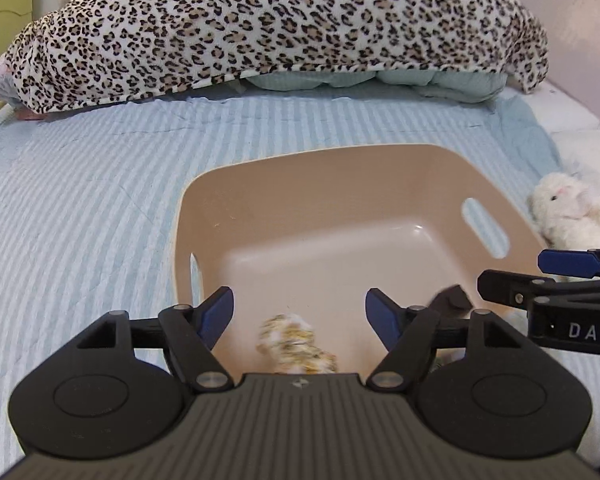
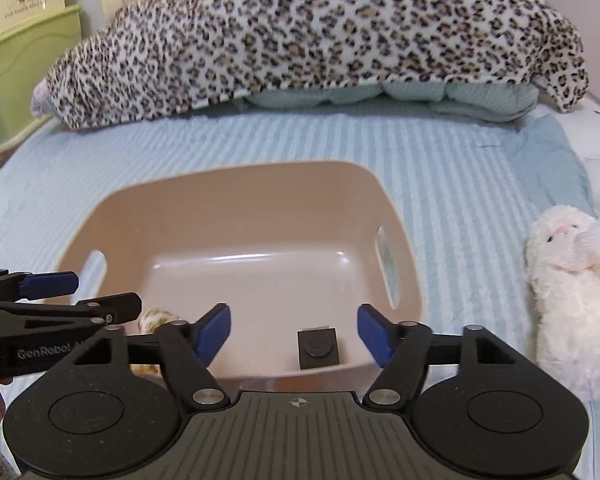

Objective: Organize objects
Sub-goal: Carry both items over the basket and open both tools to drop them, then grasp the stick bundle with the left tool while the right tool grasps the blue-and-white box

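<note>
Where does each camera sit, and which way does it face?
Left wrist: on the left gripper, open, facing the tan basket; the right gripper enters at right.
Right wrist: on the right gripper, open, facing the basket; the left gripper enters at left.
Shared: basket, leopard-print blanket, white plush toy.

Ahead of the left tool point(image 1: 299, 318), a smooth, semi-glossy plastic basket point(image 1: 300, 184) sits on ribbed cloth bedding point(image 1: 80, 208); beyond it lies a fuzzy leopard-print blanket point(image 1: 260, 20), a fluffy plush toy point(image 1: 568, 212) at right.
</note>
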Tool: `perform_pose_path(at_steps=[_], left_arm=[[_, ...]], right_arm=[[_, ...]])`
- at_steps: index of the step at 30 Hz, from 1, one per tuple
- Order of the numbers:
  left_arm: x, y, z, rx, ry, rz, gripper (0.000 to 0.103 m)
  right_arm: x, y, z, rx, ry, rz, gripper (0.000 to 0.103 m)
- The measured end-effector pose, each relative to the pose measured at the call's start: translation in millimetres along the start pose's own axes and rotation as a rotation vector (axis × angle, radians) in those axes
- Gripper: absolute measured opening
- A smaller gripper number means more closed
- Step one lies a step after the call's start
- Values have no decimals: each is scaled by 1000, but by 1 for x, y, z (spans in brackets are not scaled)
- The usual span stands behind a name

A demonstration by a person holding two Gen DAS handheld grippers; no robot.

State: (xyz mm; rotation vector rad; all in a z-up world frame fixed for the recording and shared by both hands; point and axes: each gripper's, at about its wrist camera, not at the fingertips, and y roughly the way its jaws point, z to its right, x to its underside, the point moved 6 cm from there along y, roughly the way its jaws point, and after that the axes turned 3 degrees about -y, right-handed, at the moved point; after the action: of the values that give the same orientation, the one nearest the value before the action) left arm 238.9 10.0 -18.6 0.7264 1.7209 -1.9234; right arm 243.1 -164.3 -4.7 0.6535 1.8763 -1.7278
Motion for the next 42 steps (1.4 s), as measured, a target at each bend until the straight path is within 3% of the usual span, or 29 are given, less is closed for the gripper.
perform_pose_path(at_steps=[2, 4, 6, 14, 23, 31, 42], left_arm=[[3, -13, -2, 8, -2, -1, 75], [7, -24, -4, -1, 12, 1, 76], [13, -33, -7, -17, 29, 3, 77], [59, -41, -22, -57, 67, -64, 77], [112, -30, -36, -74, 95, -185, 77], [135, -20, -39, -53, 125, -255, 77], [147, -2, -52, -50, 115, -302, 77]], right_arm=[[0, -12, 2, -5, 2, 8, 82], [4, -23, 1, -9, -6, 10, 98], [11, -32, 1, -10, -20, 4, 103], [57, -50, 2, 10, -22, -63, 103], [112, -38, -13, 15, 8, -164, 103], [141, -22, -41, -21, 7, -214, 103], [152, 1, -64, -87, -6, -255, 103]])
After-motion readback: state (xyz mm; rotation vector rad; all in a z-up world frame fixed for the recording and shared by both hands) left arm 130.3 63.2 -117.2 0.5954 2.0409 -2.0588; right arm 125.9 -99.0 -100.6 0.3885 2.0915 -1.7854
